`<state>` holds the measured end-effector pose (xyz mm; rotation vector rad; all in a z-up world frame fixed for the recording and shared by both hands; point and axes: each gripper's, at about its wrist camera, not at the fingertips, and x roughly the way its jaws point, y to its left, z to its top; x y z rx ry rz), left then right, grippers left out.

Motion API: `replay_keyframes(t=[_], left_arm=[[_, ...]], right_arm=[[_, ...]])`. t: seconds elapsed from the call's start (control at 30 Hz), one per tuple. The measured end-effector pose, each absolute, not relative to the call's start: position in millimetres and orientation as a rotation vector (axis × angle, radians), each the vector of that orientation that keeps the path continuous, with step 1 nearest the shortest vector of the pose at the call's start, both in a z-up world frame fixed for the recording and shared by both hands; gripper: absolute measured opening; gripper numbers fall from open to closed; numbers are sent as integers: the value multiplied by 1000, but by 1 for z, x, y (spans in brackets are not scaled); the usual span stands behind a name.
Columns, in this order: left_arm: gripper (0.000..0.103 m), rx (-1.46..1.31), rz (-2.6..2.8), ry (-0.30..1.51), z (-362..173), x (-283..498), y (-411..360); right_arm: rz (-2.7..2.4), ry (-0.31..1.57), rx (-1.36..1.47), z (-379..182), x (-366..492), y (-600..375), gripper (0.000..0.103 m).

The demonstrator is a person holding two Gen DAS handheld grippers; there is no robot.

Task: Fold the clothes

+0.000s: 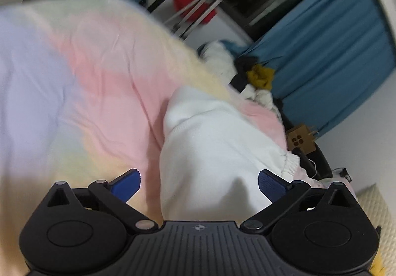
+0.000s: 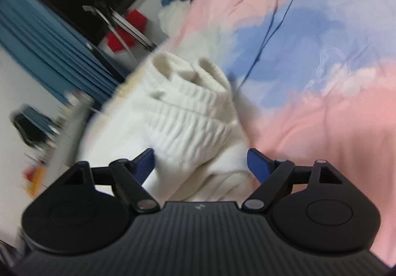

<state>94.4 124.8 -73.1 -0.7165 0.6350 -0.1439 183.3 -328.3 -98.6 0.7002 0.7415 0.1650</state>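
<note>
A white garment (image 1: 212, 142) with an elastic gathered band (image 1: 290, 164) lies on a pastel pink, blue and yellow bedspread (image 1: 99, 78). My left gripper (image 1: 199, 185) is open, its blue pads either side of the white fabric. In the right wrist view the same white garment (image 2: 183, 125) shows its ribbed waistband, rolled at the far end. My right gripper (image 2: 200, 164) is also open and straddles the waistband. The bedspread (image 2: 321, 53) fills the right of that view. Both views are blurred.
A heap of other clothes, with a mustard piece (image 1: 261, 75) and white pieces, sits at the bed's far end by blue curtains (image 1: 334, 53). A red cloth (image 2: 126, 31) hangs on a metal rack. A small cardboard box (image 1: 300, 141) stands beside the bed.
</note>
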Motion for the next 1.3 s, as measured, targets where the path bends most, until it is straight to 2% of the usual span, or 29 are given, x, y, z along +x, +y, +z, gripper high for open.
replay_keyframes(t=[0.07,0.1,0.2,0.47,0.67,0.83,0.87,0.9,0.93,1.0,1.13,1.3], left_arm=[[102,-727,-159,666,-81,111,125],[102,-731,-167,682,-84,119,125],[102,-721,-180,705,-93,133,122],[98,-770,-208,714,-111,142,126],[96,-710,-212,711,-112,143,118],[89,-682,-191,701,-110,137,113],[87,-677,-186,700,-110,136,112],[82,-672,-182,698,-109,135,111],[79,-652,-174,697,-105,135,108],[72,-618,-160,690,-96,133,101],[56,-575,-152,664,-74,128,90],[51,-595,-176,613,-33,122,72]], right_arm=[[180,753,709,-108,196,-327,90],[192,757,723,-112,203,-327,98],[244,761,823,-126,216,-330,102],[475,563,888,-95,210,-322,102],[306,711,785,-118,225,-307,103],[281,695,708,-114,223,-296,103],[266,694,690,-113,221,-295,94],[250,692,677,-111,219,-294,79],[239,684,678,-108,217,-294,69],[247,651,693,-99,212,-294,56],[277,571,671,-73,203,-294,47],[345,421,694,-33,189,-305,45]])
